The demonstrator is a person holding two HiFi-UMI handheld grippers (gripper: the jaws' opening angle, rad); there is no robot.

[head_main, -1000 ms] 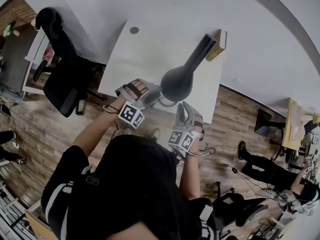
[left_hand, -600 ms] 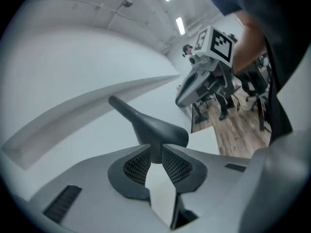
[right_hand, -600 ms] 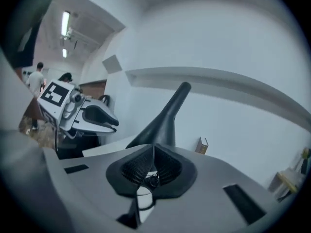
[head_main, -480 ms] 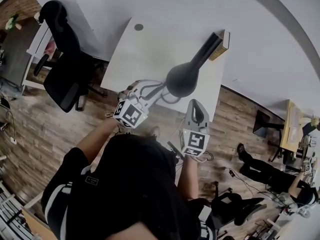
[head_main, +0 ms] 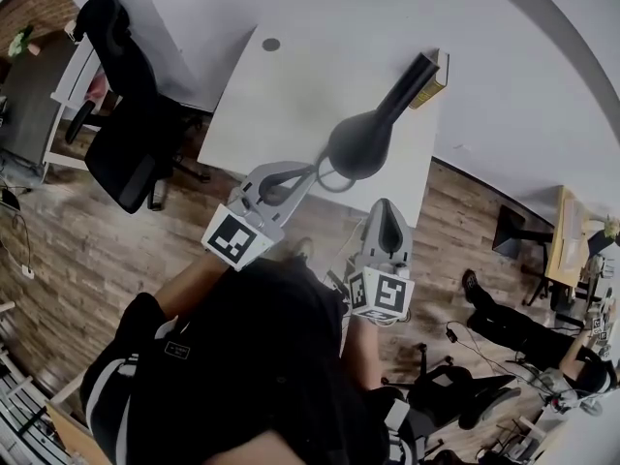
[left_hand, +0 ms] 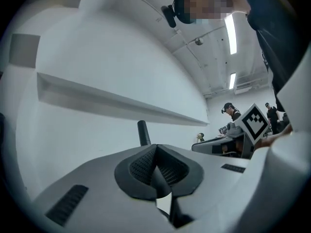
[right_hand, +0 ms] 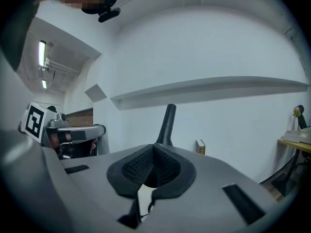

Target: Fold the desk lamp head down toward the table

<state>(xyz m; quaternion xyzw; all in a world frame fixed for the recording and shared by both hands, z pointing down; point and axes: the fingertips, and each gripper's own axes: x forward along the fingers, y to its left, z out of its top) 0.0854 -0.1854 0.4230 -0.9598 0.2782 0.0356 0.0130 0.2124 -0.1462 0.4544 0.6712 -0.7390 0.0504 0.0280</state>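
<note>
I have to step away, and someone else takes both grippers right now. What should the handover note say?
Left gripper: shut, fingers only just closed, nothing between them.
Right gripper: shut, empty.
Both are held short of the lamp, on the white table's near side, touching nothing.
Lamp: black, on the table, wide end nearest you; its narrow stem stands upright in both gripper views.
Done: no fold that I can see.
Left: probably the whole job: open a gripper, take the lamp, bring its head down toward the table.
</note>
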